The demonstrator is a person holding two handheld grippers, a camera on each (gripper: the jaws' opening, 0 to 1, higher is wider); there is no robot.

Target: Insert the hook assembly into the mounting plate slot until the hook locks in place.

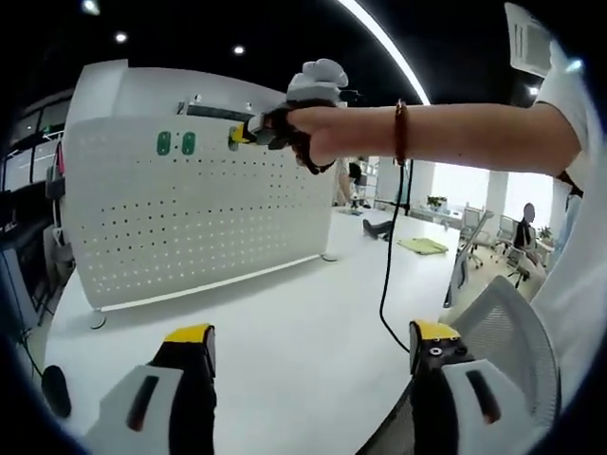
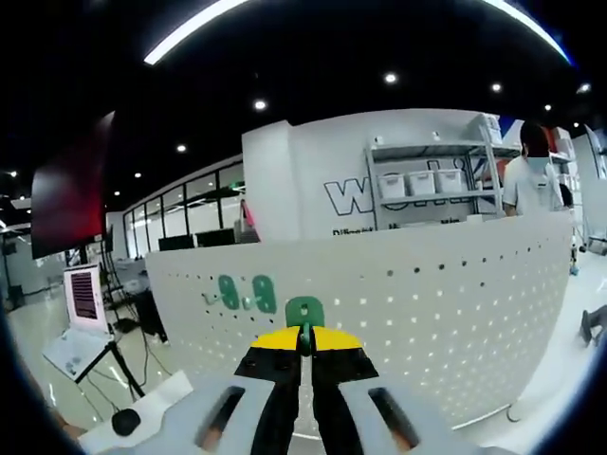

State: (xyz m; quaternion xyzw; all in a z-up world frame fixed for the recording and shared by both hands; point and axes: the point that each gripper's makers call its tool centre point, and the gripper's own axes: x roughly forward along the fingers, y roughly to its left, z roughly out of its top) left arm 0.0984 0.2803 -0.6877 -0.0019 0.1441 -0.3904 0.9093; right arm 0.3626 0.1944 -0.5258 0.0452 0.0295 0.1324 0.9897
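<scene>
1. The left gripper (image 1: 308, 351) hangs wide open over the white table (image 1: 285, 332), holding nothing.
2. The right gripper (image 2: 305, 338) is pinched tight on a green hook (image 2: 304, 313), right up against the white pegboard (image 2: 427, 313).
3. Two more green hooks (image 2: 245, 293) already sit on the pegboard, just to one side.
4. Behind it, a shelf (image 2: 427, 180) holds white bins (image 2: 420, 183), and a person (image 2: 533, 175) stands nearby.

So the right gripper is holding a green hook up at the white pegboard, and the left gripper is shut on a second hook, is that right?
Not quite. The left gripper is open and holds nothing, as the left gripper view shows. The rest stands: the right gripper is shut on a green hook at the white pegboard.
</scene>
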